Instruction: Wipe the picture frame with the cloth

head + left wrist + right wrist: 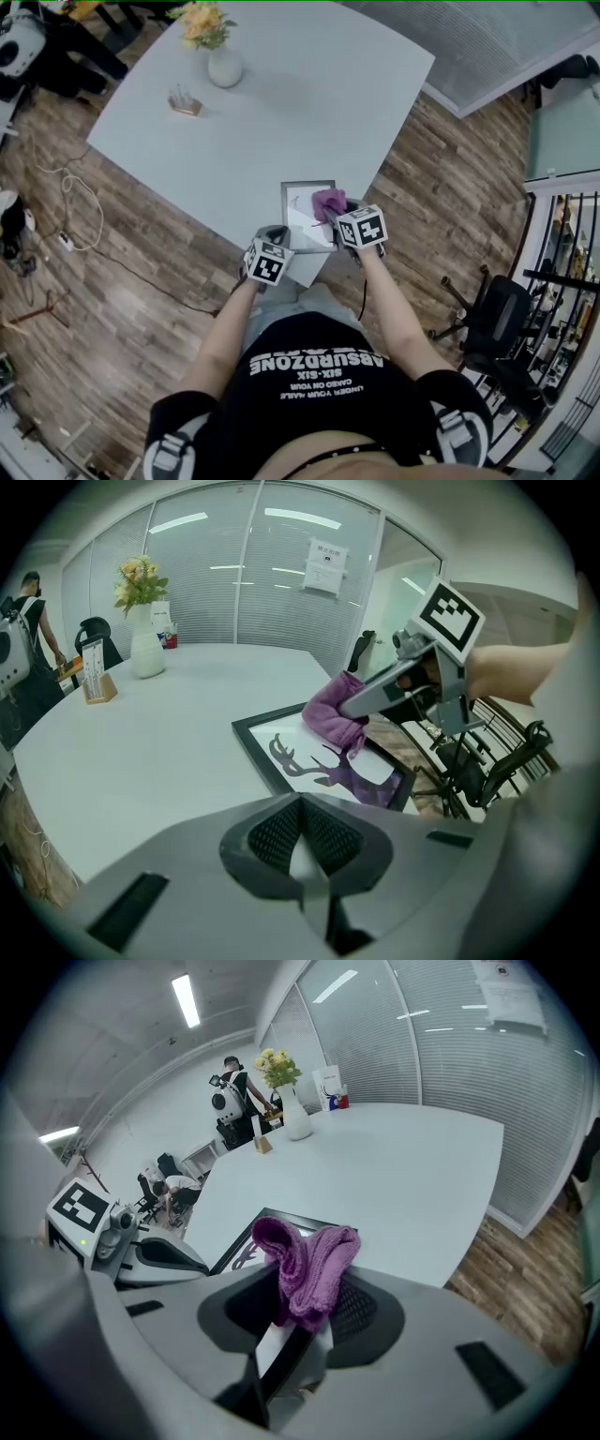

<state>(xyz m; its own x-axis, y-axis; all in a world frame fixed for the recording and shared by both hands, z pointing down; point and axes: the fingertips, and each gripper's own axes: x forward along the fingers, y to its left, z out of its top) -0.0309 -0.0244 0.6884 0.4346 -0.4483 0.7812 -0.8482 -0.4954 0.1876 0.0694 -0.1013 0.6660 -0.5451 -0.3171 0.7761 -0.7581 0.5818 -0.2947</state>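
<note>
ideally the right gripper (302,1321), clamping the purple cloth (311,1258), sweeps flat across the deer picture frame (283,746) — the left gripper (302,850), closed and empty, steadying its edge.

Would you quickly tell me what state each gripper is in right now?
Left gripper: jaws shut, nothing between them.
Right gripper: jaws shut on the purple cloth, over the picture frame.

Cloth (328,203) on picture frame (298,202), frame on table (309,103), near edge
</note>
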